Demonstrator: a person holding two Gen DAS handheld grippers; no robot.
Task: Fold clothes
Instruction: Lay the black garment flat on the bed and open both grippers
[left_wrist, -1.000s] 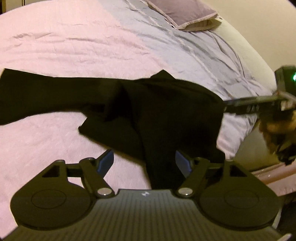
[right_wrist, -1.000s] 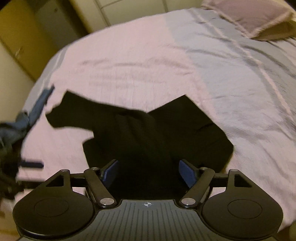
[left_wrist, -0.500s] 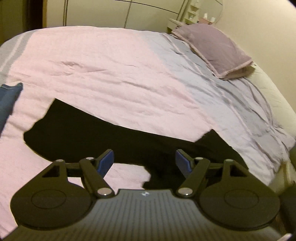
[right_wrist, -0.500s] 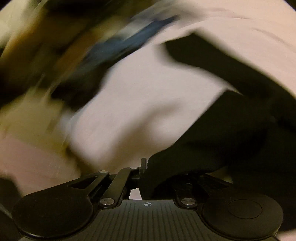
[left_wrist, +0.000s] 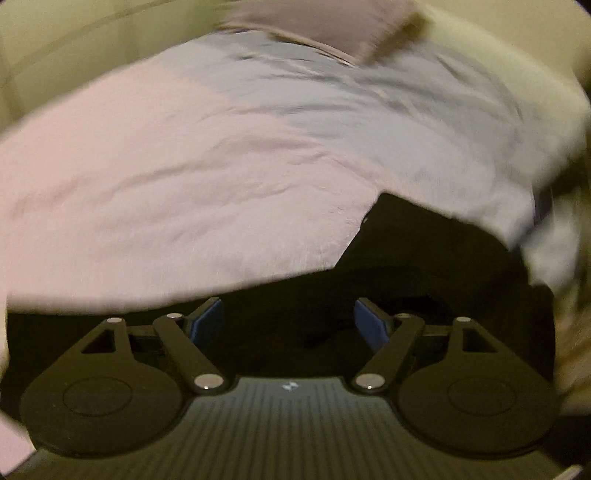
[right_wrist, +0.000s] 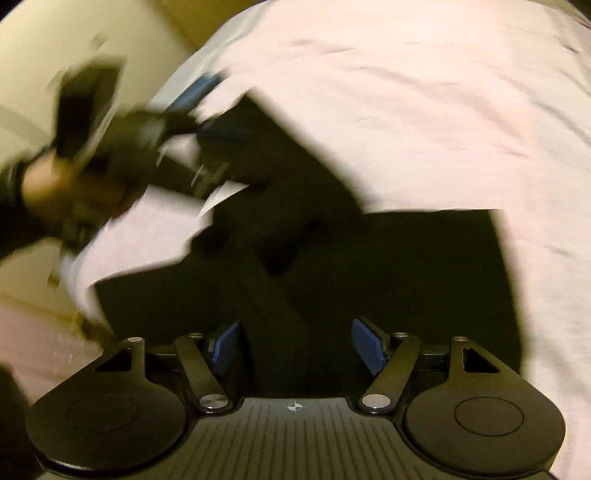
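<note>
With the black garment (right_wrist: 369, 266) lying on the bed (right_wrist: 424, 110) at the lower centre of both frames, the left hand-held gripper (left_wrist: 288, 325) and right hand-held gripper (right_wrist: 295, 345) are opening wide and hold nothing, so the next fold probably calls for gripping an edge again.

Soft cloth ahead of matt black plastic

Matt black garment (right_wrist: 388, 266) on wrinkled pink bedspread (left_wrist: 184, 177); hand-held gripper (left_wrist: 288, 321) carries blue pads (left_wrist: 369, 328) and shiny metal pivots.

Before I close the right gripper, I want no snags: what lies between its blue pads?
In the right wrist view, the right gripper is opening; only a fold of the black garment shows between its pads, on the pink bedspread.
</note>
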